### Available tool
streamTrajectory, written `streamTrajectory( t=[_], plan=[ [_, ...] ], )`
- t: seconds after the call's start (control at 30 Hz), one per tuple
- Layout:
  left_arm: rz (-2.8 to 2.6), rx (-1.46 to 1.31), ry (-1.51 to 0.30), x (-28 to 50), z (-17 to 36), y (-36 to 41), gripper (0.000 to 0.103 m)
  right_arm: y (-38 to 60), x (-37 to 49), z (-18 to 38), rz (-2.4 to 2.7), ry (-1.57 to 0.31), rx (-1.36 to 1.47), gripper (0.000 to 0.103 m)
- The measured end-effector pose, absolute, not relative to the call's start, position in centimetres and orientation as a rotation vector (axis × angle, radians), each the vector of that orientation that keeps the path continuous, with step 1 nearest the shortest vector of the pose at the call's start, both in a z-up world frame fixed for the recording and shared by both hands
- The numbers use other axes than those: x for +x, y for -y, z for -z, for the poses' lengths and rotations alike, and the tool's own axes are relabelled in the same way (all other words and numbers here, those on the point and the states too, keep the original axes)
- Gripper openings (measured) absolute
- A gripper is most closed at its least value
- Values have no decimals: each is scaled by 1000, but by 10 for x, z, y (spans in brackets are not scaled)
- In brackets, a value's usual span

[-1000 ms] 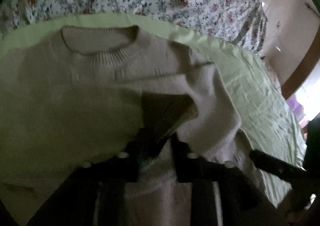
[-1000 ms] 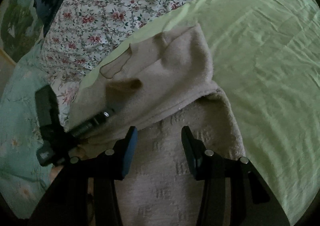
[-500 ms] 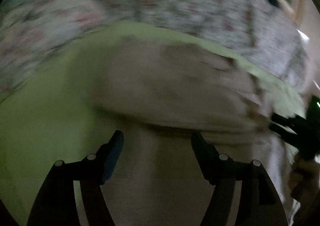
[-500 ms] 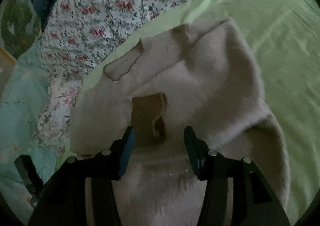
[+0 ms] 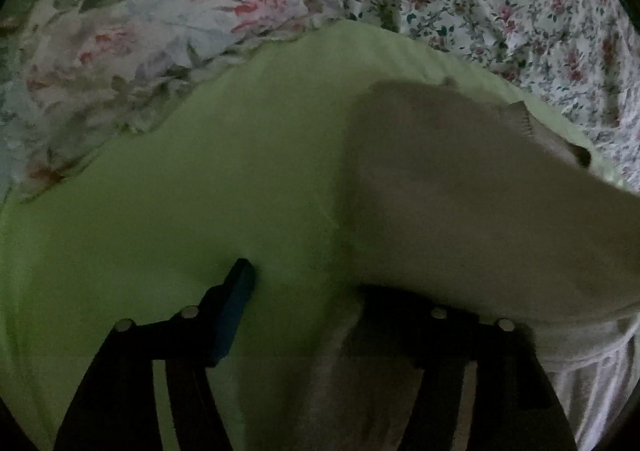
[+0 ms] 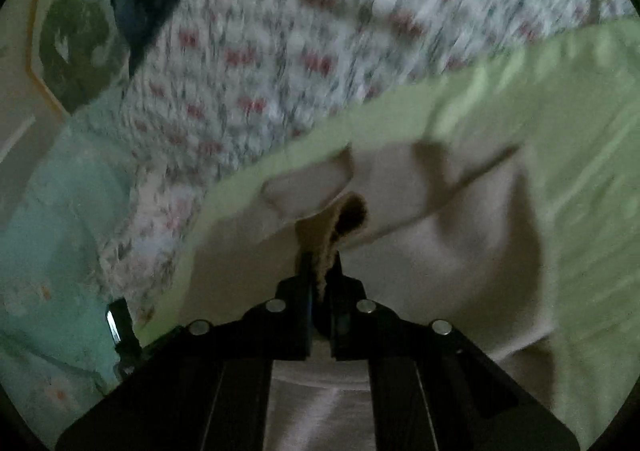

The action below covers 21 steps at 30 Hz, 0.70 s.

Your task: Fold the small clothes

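Your right gripper (image 6: 320,271) has just shut on the sweater's brown cuff (image 6: 340,223), so the sleeve fold can begin. Your left gripper (image 5: 304,283) has moved aside and is closing half-wide on nothing; the sweater (image 5: 480,211) covers its right finger, green sheet (image 5: 200,191) at the left.

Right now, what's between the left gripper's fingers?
Left wrist view: bare green sheet and the beige sweater's edge; its cloth drapes over one finger of the left gripper, whose jaws are closing.
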<state>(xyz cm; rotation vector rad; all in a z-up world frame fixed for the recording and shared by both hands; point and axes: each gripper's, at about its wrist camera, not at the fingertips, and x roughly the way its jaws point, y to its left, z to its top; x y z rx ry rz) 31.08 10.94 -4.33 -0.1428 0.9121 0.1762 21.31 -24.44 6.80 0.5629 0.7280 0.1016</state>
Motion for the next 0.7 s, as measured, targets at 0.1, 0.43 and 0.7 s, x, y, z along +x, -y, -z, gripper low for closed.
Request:
streamTrajectory(
  t=[0.1,0.43,0.7],
  plan=[
    [-187,-150,-902,302,43,-107,63,268,200,-61,-20,-761,513,7],
    [-203,-201,-882,286,47,-114,61,277,204,17,84,-1007,507,11],
    [-190,-261,-841,277,53,-119,62,219,216,-55,-80,-824,437,67]
  ],
)
